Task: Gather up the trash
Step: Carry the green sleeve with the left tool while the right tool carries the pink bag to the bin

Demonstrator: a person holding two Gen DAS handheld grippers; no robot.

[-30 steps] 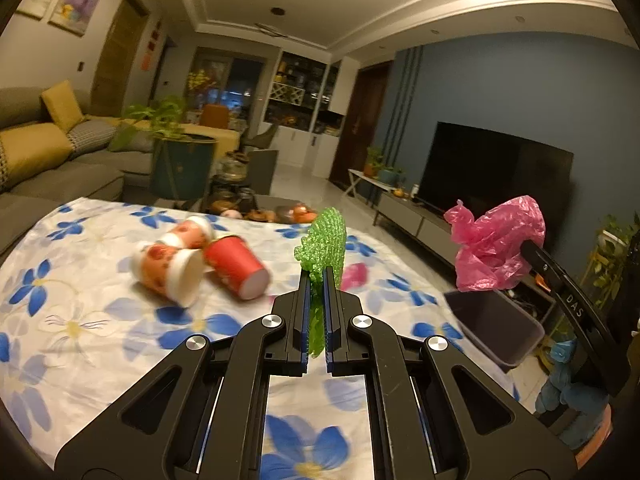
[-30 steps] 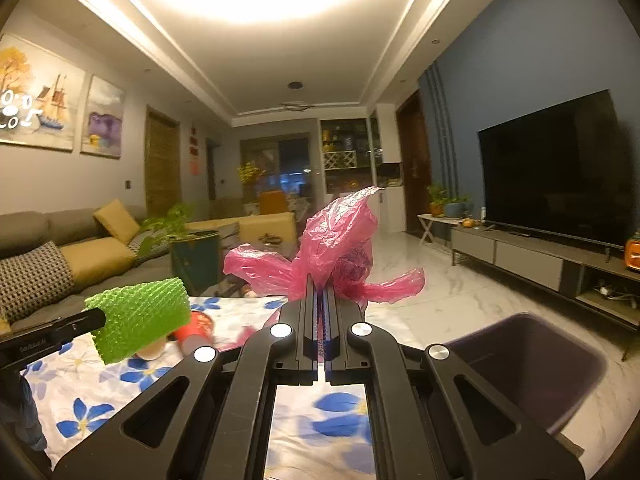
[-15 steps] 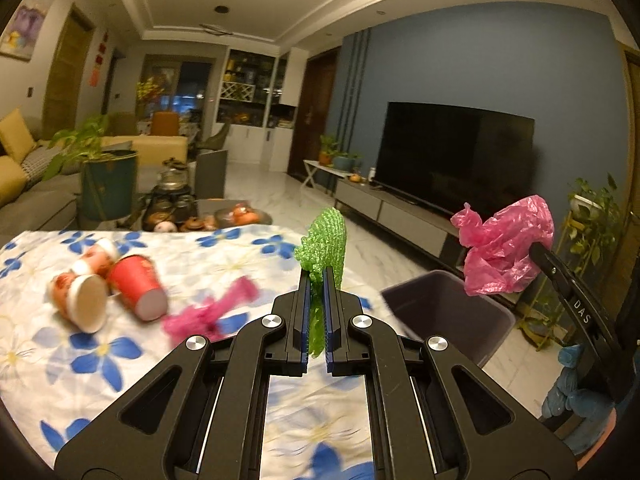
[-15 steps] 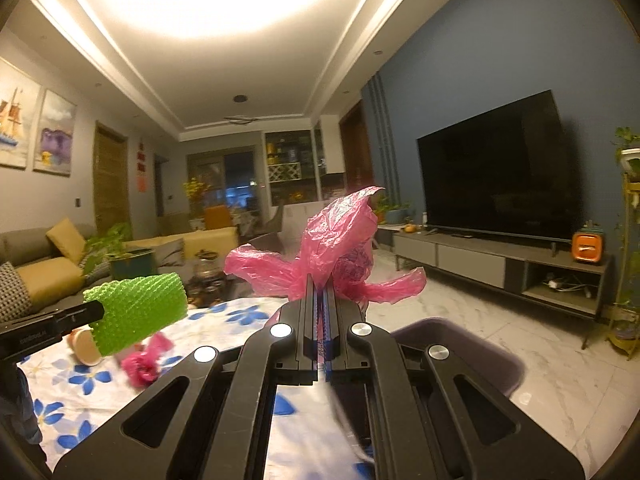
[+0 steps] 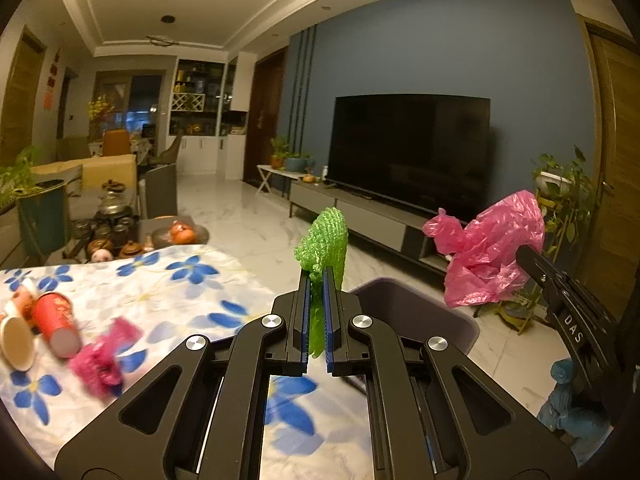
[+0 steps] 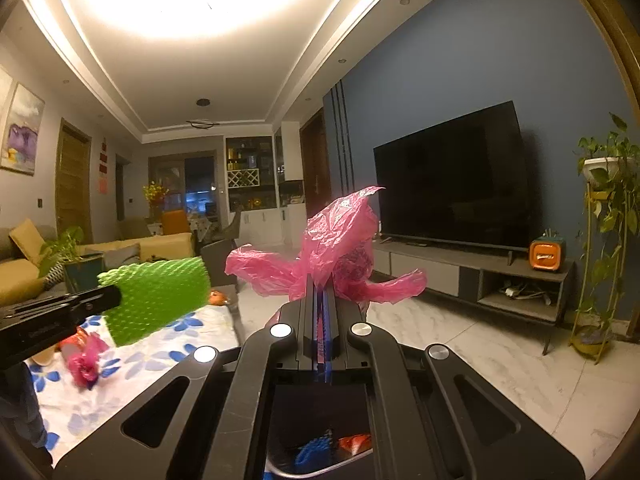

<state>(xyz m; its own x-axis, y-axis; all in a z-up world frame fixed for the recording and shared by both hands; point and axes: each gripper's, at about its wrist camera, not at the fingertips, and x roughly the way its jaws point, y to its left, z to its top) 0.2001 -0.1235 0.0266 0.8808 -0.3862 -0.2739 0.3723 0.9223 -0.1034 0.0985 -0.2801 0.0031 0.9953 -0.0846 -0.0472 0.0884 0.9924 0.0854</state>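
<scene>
My left gripper (image 5: 316, 276) is shut on a green foam net sleeve (image 5: 323, 244), held over the table's right edge beside a dark purple bin (image 5: 404, 300). The same green foam net sleeve (image 6: 156, 296) shows at the left of the right wrist view. My right gripper (image 6: 320, 288) is shut on a crumpled pink plastic bag (image 6: 340, 244), directly above the bin (image 6: 320, 424), which holds blue and orange scraps. That pink plastic bag (image 5: 492, 252) hangs at the right of the left wrist view. On the flowered tablecloth (image 5: 180, 292) lie a red paper cup (image 5: 54, 328), another cup (image 5: 14, 344) and a pink foam net (image 5: 102, 360).
A TV (image 5: 412, 152) on a low cabinet (image 5: 360, 216) stands along the blue wall. A plant stand (image 6: 604, 240) is at the right. A tea table with pots (image 5: 112, 232) and a sofa (image 6: 24, 264) lie beyond the table. Marble floor (image 6: 500, 364) surrounds the bin.
Both grippers have swung right, away from the table and toward the bin, each still holding its piece. The right gripper now hangs over the bin's opening.
</scene>
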